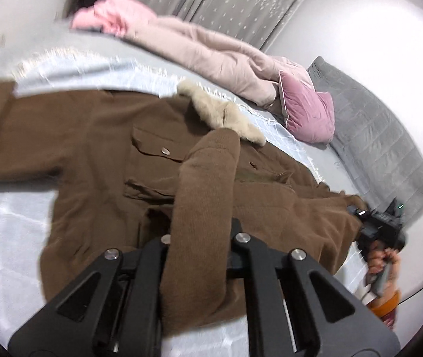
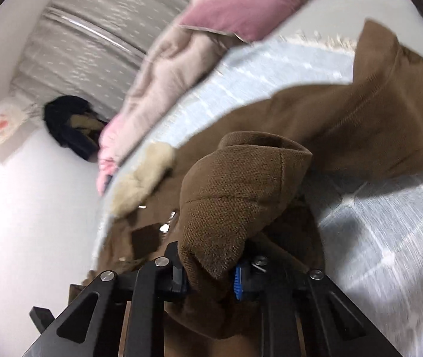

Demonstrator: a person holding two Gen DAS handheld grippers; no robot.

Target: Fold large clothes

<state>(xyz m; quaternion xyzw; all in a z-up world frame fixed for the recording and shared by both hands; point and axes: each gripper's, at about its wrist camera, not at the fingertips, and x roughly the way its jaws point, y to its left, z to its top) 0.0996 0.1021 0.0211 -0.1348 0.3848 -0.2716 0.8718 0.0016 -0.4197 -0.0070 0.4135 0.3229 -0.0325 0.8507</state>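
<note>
Here both our left gripper (image 1: 201, 247) and right gripper (image 2: 211, 270) pinch the heavy, soft coat (image 1: 92, 154); thick folds ahead grip well.

Brown fur-collared coat (image 1: 98, 160), flat w/ sleeve raised

coat (image 1: 92, 154): spread on the blanket (image 1: 92, 68), filling the near middle of the left wrist view
fur collar (image 1: 220, 113): at the coat's far edge
sleeve (image 1: 202, 208): lies over the coat's chest, running near to far
cushion (image 1: 306, 113): on the bed, right of the collar
quilt (image 1: 211, 50): behind the coat, left of the cushion
headboard (image 1: 372, 136): far right
right gripper (image 1: 360, 212): at the coat's right edge
</note>
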